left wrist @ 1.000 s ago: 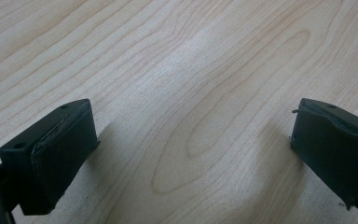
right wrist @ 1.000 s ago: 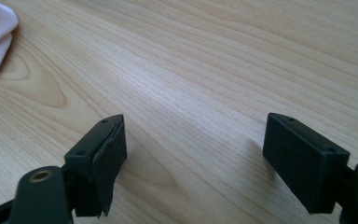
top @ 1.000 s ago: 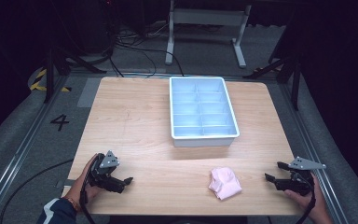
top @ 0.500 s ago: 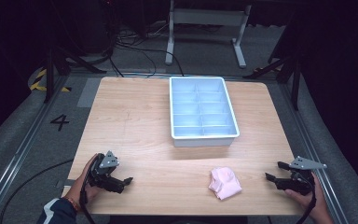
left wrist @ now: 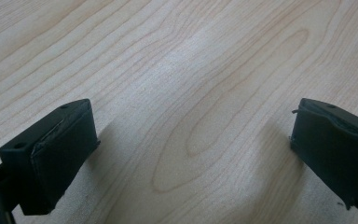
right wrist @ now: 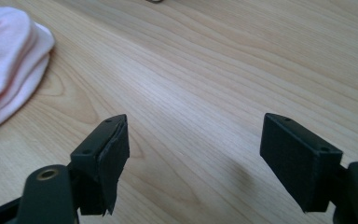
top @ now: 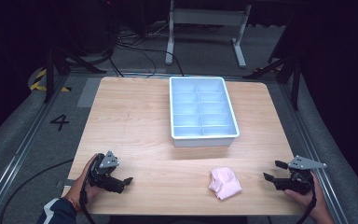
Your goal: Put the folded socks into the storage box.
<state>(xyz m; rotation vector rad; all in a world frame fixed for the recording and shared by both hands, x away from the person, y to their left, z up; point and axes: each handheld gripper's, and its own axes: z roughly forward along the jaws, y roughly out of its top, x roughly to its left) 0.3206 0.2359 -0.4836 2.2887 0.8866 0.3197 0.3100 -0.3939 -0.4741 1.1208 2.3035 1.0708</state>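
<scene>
On the table [top: 135,126], near its front edge, lies a pink folded cloth [top: 224,183], right of centre. High view: right claw [top: 275,171] sits at the front right corner, held in a hand [top: 307,198], jaws aimed left toward the cloth, well short of it; bare wood lies between. Left claw [top: 123,183] sits at the front left corner, held in a hand [top: 86,179], pointing right along the front edge, well apart from the cloth. A pale blue divided tray [top: 204,137] stands at mid-table toward the far side, beyond the cloth and apart from it.

Right gripper view: right claw [right wrist: 193,158] has both jaws spread wide, nothing between them but wood grain. The cloth [right wrist: 7,60] shows at upper left, ahead of the jaws and off to one side, not touched. Its layered folded edge reads clearly here; the high view gives just a pink lump.

Left gripper view: left claw [left wrist: 191,149] stands wide open, jaws low over the table [left wrist: 191,70], casting shadows on it; whether they touch the wood cannot be told. Nothing is gripped.
</scene>
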